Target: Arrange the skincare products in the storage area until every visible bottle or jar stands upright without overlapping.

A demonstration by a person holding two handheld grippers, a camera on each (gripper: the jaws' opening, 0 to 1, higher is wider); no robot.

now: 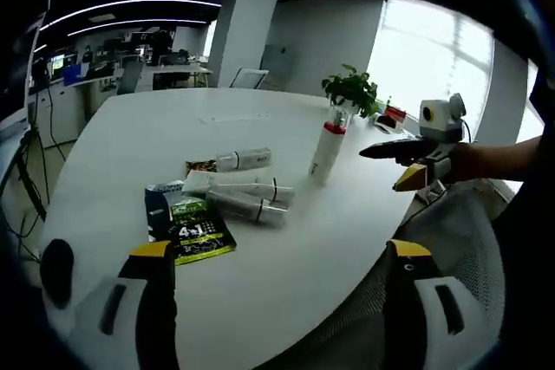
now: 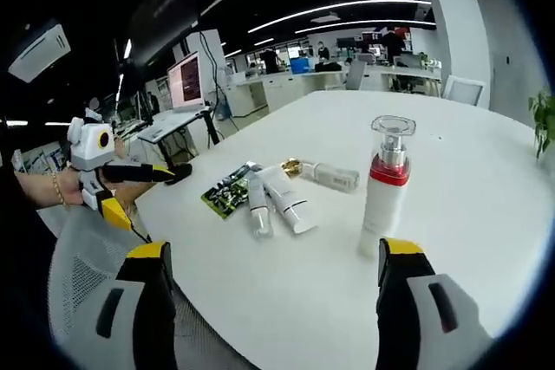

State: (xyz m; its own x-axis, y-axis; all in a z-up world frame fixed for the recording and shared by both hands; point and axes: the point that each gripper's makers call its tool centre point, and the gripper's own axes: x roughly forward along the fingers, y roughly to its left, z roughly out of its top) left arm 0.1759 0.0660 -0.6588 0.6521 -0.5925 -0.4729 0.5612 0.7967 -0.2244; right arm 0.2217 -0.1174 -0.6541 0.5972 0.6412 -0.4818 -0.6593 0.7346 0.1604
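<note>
The skincare products sit in two groups on the white tabletop [image 2: 486,188]. The red-collared pump bottle [image 2: 385,188] already stands upright, right of centre in the right gripper view, between that gripper's two fingers and slightly above them, with nothing touching it. The rest lie flat: two white tubes [image 2: 276,199] side by side at the centre of that frame, touching or nearly so, their long axes running from upper left to lower right, and a smaller bottle with a gold cap [image 2: 328,176] just above and to the right of them, its axis nearly across the frame. A green sachet [image 2: 227,190] lies flat at the tubes' left, its edge seemingly under or against the nearest tube. In the left gripper view the same tubes [image 1: 247,197] lie centre frame, above and between the fingers, with the sachet [image 1: 184,227] closest to the left finger. By my judgement the left gripper [image 1: 282,301] is nearer the lying tubes and the right gripper [image 2: 273,301] nearer the standing bottle, so the tubes fall naturally to the left hand, approached across their long axis. Both grippers' fingers are spread wide, grasping nothing and touching nothing, each hovering at the tabletop's near edge above a mesh chair [image 2: 87,275].
</note>
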